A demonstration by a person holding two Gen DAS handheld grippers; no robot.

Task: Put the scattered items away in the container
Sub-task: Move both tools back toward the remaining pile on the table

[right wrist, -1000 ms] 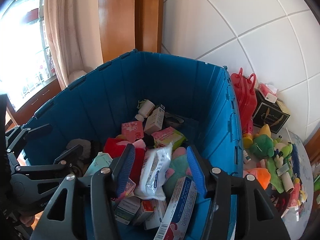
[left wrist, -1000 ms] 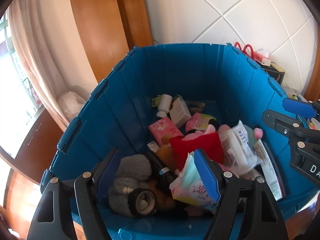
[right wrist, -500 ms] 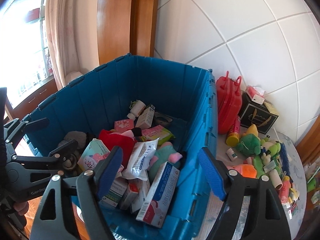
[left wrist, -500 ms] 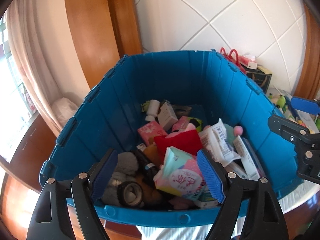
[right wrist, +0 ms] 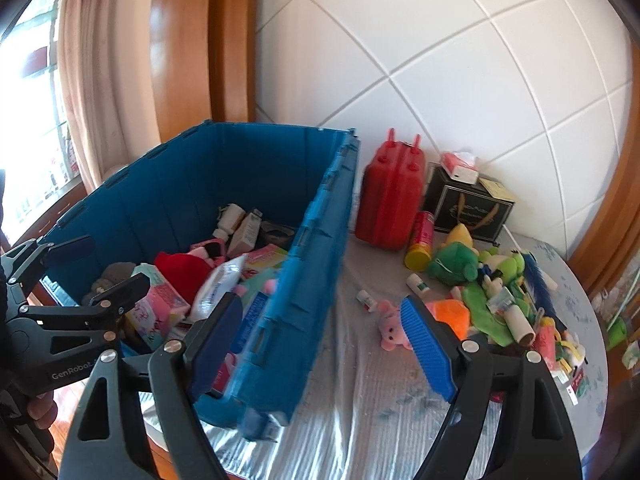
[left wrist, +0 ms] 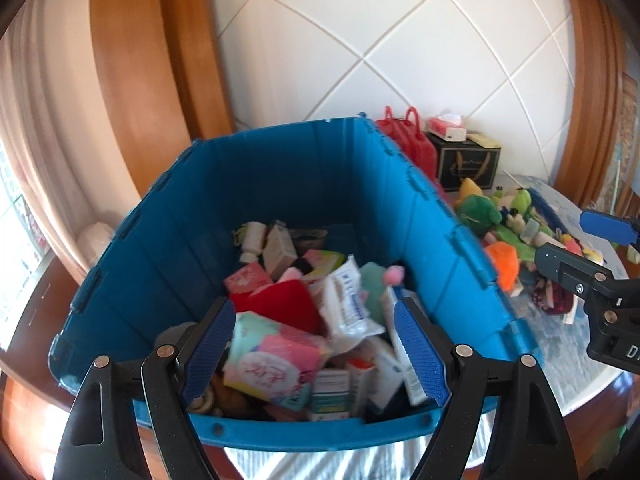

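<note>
2 close, downward-angled wrist views, both over the blue bin (left wrist: 280, 184).

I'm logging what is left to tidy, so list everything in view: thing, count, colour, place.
crate: one, blue, left on the tablecloth, part full
red plush: one, red, inside the crate
wipes pack: one, white, on the pile in the crate
tissue pack: one, pink and mint, near end of the crate
pink plush: one, pink, on the cloth right of the crate
orange plush: one, orange, beside the pink plush
green plush: one, dark green, in the right-hand heap
jerrycan: one, red, by the wall
black box: one, black, right of the jerrycan
left gripper: fingers open, empty, over the crate
right gripper: fingers open, empty
</note>
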